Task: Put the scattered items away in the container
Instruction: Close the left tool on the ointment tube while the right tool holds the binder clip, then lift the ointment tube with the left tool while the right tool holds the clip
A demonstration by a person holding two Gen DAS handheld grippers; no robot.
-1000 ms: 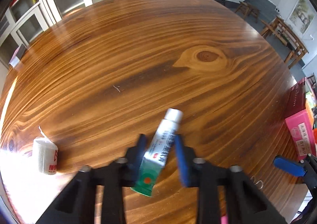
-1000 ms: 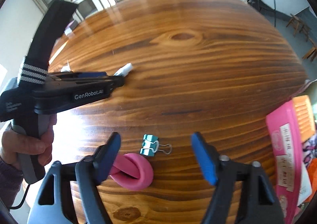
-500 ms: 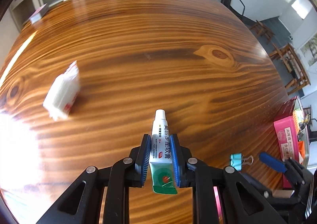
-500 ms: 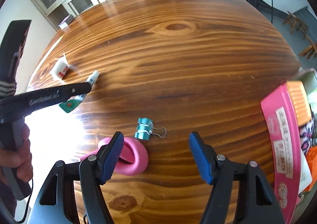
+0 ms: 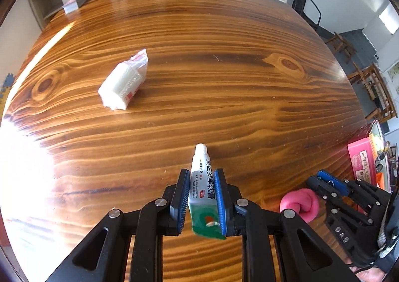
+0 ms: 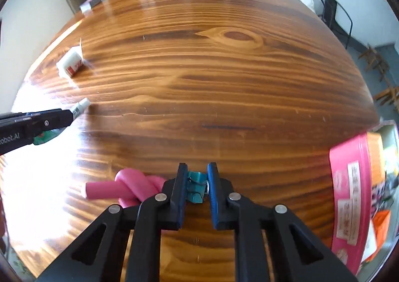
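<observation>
Blue-padded, my left tongs clamp a white-and-green ointment tube, cap forward, above the wooden counter. My right tongs are pressed together on a teal binder clip, just beside a knotted pink band. Only the right view shows that clip. At the counter's right edge sits the pink container, with orange and paper bits inside. A white packet lies well apart, far left.

Both grippers alike. Left gripper: black plastic linkage arms, silver screw heads at pivots, blue ribbed pads. Right gripper: same build. White "Robot.AI" lettering on left gripper's side.
</observation>
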